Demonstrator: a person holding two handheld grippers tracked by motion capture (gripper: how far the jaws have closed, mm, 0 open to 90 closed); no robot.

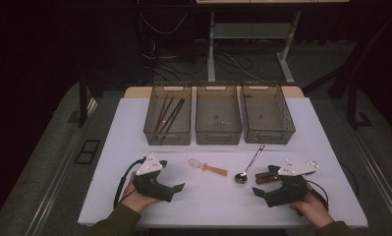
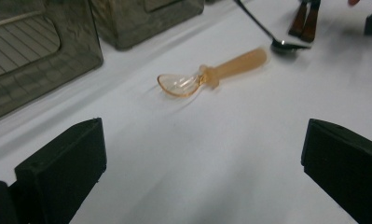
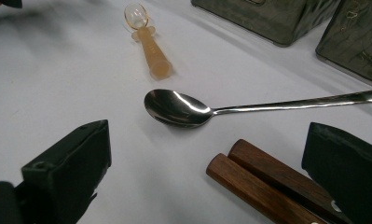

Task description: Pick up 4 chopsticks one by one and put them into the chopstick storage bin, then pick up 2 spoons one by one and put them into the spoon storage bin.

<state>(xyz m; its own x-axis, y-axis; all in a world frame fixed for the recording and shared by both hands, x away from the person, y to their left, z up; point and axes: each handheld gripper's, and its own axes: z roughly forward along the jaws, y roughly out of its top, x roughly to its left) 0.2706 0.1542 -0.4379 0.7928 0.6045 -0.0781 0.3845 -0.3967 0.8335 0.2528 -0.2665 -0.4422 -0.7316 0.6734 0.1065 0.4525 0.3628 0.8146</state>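
While both hands rest low at the near edge of the white counter (image 1: 110, 147), each holds its gripper pointing inward and forward over the cloth. On the person's left, the left hand (image 1: 134, 199) wraps the body from beneath, and the left gripper (image 1: 171, 179) has its jaws spread wide with nothing between them; from the left gripper view the two black jaws stand far apart above bare counter, aimed at the small plastic spoon (image 2: 211, 73), which lies flat well ahead of them, clear bowl toward the bins and orange handle away. The right hand (image 1: 314, 209) grips the other body from behind, and the right gripper (image 1: 267, 184) also stands open; in the right gripper view its jaws straddle bare counter, with the metal spoon (image 3: 183, 108) lying just ahead, bowl up, and a pair of wooden sticks (image 3: 267, 184) lying side by side near the right-hand jaw. Whether that jaw touches the sticks is hard to tell, since their far ends run behind it and out of the picture. The metal spoon's handle is cut off at the edge too. Three smoky bins (image 1: 218, 135) sit in a row at the back; the left one holds dark chopsticks (image 1: 169, 115), dim in the low light.
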